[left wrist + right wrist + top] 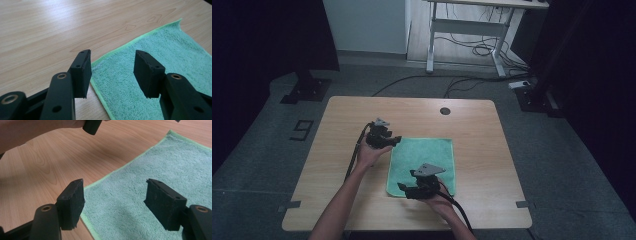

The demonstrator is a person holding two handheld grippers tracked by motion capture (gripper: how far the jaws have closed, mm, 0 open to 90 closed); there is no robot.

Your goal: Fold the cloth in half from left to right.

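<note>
Left gripper [112, 73]: two black jaws standing apart, nothing between the pads; in the left gripper view they straddle the bound edge of a green terry-cloth towel [160, 62], left jaw over bare wood, right jaw over the pile. Whether the tips touch the cloth cannot be told.

Right gripper [115, 203]: jaws likewise parted and empty; in the right gripper view, left jaw at the towel's near corner edge, right jaw above the pile.

Towel: lies flat, lower centre of the high view [432, 157], on a light wooden table with rounded corners [337, 125]. Left gripper [393, 142] at its upper left corner; right gripper [404, 189] at its lower left corner.

Table: round dark grommet hole [445, 111] near the upper edge.

Surroundings: grey carpet floor [562, 160]; white-legged desk [472, 30] with loose cables, top centre of the frame.
</note>
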